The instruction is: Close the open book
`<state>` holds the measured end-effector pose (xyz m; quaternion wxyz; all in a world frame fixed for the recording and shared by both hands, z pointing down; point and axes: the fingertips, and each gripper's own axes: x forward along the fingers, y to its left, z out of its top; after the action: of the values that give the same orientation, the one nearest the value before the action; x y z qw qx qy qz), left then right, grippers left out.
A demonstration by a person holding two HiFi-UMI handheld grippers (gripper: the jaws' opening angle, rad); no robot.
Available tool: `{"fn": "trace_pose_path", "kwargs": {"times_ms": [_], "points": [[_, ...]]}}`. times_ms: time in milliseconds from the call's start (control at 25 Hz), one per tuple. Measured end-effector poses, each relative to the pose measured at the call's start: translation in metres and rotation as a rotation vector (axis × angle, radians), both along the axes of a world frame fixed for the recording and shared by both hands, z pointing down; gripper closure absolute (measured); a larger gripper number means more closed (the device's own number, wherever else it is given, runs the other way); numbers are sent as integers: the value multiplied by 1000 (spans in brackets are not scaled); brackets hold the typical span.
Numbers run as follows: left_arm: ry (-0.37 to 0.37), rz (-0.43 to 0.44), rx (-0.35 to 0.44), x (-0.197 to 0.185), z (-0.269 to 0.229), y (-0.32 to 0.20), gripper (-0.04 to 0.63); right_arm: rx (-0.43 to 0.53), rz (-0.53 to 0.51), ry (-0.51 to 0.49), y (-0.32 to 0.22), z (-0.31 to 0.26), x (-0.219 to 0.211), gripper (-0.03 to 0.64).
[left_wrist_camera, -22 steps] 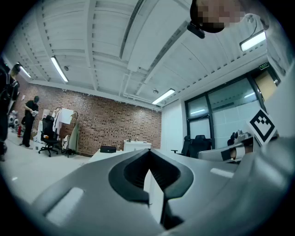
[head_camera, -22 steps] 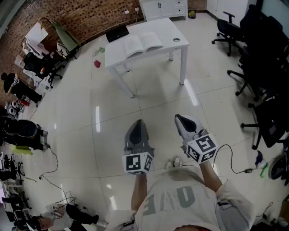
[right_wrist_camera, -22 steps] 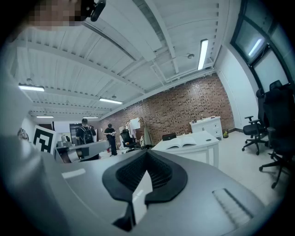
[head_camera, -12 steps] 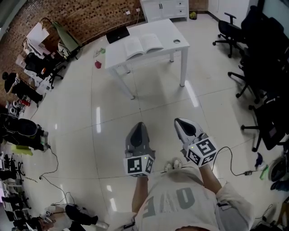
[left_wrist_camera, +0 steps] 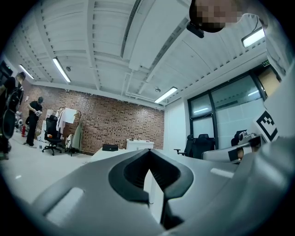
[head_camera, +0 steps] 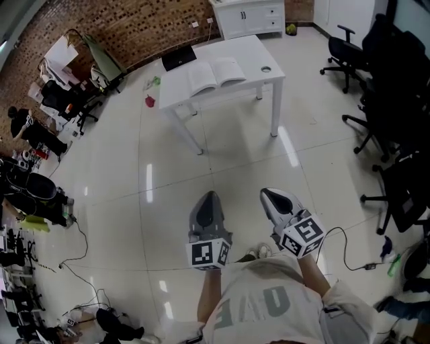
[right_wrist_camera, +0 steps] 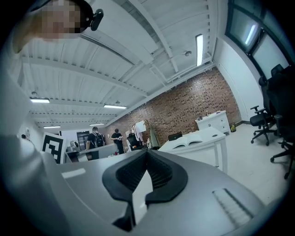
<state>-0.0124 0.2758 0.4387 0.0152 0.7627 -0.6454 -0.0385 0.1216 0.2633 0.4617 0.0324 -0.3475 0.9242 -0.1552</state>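
The open book [head_camera: 215, 72] lies flat on a white table [head_camera: 269, 84] far ahead, at the top of the head view. It also shows small in the right gripper view as the open book [right_wrist_camera: 196, 133] on the table [right_wrist_camera: 213, 138]. My left gripper [head_camera: 210, 195] and right gripper [head_camera: 265, 193] are held level over the floor near my body, side by side, far from the table. Both are shut with nothing between the jaws. In the left gripper view the shut left gripper [left_wrist_camera: 148, 151] hides most of the table. The right gripper [right_wrist_camera: 147, 151] looks the same.
A black laptop [head_camera: 179, 57] and a small round thing [head_camera: 265, 68] share the table. A white cabinet [head_camera: 248, 17] stands behind it by the brick wall. Black office chairs [head_camera: 396, 101] line the right. Clutter, chairs and people [head_camera: 27, 127] fill the left. A cable [head_camera: 346, 245] crosses the floor.
The table and book have slid slightly down and right in the head view as I moved toward them. Both grippers stay shut and side by side.
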Motion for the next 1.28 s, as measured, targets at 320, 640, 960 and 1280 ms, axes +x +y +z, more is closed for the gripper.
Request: {"fn": "trace_pose_path", "kwargs": {"times_ms": [320, 640, 960, 1280], "points": [[13, -21, -39, -13, 13, -13, 584, -95, 4, -15, -7, 27, 6, 612], [53, -26, -46, -29, 36, -94, 584, -124, 9, -6, -87, 46, -9, 612], [59, 35, -3, -105, 15, -236, 584, -19, 94, -38, -235, 2, -85, 612], [76, 77, 21, -141, 3, -338, 584, -26, 142, -40, -324, 3, -123, 612]]}}
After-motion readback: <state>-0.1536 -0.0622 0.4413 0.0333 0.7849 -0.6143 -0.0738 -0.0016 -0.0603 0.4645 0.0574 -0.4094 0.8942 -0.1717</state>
